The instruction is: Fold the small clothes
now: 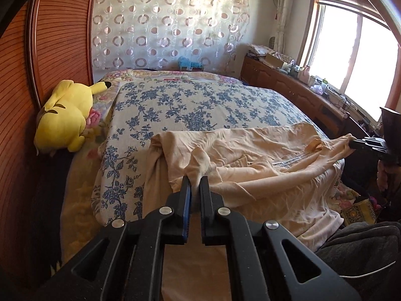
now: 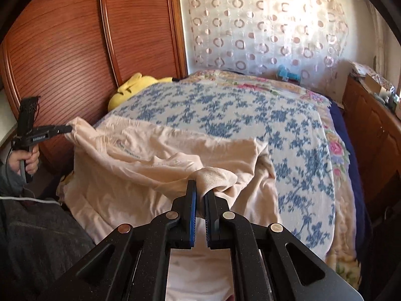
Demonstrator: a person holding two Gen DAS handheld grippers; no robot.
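A pale peach garment (image 1: 250, 155) lies crumpled across the near end of the bed, with a line of small print on it. My left gripper (image 1: 196, 179) is shut on a bunched corner of it. The right gripper (image 1: 352, 143) shows at the right edge of the left wrist view, pinching the garment's other corner. In the right wrist view the same garment (image 2: 140, 165) stretches between both tools: my right gripper (image 2: 200, 184) is shut on a fold of cloth, and the left gripper (image 2: 67, 128), held by a hand (image 2: 26, 161), clamps the far left corner.
The bed carries a blue-flowered blanket (image 1: 200, 105). A yellow plush toy (image 1: 66, 115) lies by the wooden wardrobe (image 1: 62, 37) on the left. A cluttered wooden cabinet (image 1: 295, 85) runs under the window on the right. Dark clothing of the person (image 2: 37, 238) is close by.
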